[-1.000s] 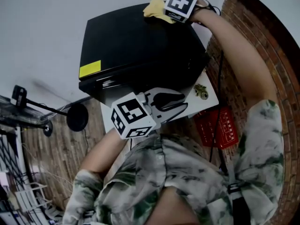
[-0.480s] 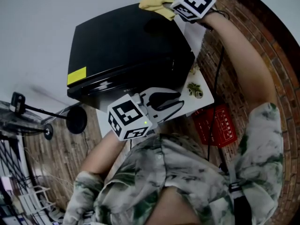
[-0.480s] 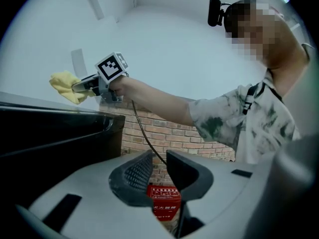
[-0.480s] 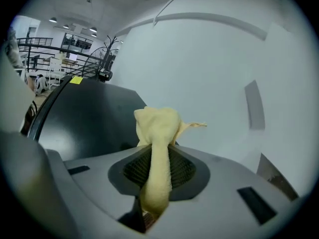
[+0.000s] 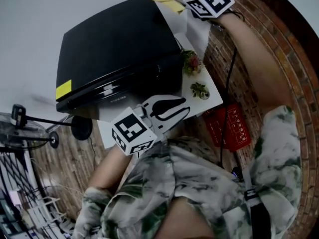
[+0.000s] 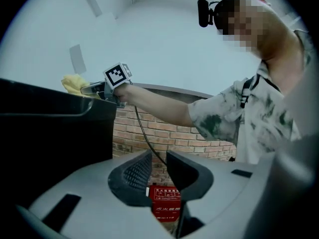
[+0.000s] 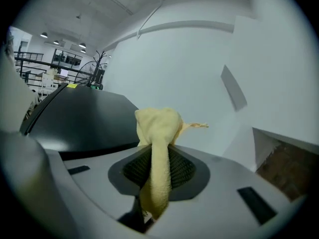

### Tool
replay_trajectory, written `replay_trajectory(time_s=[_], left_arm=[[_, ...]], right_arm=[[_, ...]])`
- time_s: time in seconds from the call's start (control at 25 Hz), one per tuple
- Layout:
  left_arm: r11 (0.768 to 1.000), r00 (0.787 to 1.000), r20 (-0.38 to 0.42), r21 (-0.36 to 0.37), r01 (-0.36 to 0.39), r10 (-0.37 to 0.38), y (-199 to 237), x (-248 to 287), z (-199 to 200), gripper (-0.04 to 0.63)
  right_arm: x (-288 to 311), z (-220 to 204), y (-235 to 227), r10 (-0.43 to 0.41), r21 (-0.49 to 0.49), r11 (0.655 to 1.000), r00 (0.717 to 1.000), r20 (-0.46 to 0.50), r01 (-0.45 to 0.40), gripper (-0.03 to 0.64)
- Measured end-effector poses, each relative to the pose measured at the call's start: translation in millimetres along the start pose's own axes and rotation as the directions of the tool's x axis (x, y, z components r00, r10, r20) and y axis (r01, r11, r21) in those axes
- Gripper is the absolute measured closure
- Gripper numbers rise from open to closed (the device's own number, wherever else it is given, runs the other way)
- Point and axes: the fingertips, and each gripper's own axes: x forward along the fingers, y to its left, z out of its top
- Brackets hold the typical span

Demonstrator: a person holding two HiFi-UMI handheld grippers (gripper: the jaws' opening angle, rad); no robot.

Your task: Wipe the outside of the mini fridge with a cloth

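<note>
Your right hand-held gripper [image 7: 158,171] clamped on yellow cloth [image 7: 155,126], at far edge of black mini fridge [image 5: 114,54] top. Left hand-held gripper [image 6: 158,166] slightly apart, empty. Wiping step likely in hand; next, drag cloth across top, pressure even.

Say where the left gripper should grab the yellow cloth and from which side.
Probably the bunched wad of the yellow cloth sticking out past the jaws of the right gripper, approached from over the mini fridge top, facing that gripper; the rest is pinched between those jaws.
</note>
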Motion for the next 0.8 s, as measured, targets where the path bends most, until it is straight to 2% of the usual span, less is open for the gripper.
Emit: replay_trajectory(time_s=[0.52,0.8], left_arm=[[0.995,0.997,-0.012,-0.059,-0.077,0.076,4,33,-13,0.503],[0.988,0.991,-0.044,-0.078,-0.131,0.128,10,38,-22,0.503]], right_arm=[[54,-83,32,0.105,0.160,0.980,0.992,0.074,-0.116,0.522],[95,-136,55,0.168,0.273,0.944,0.982,0.083,-0.184,0.522]])
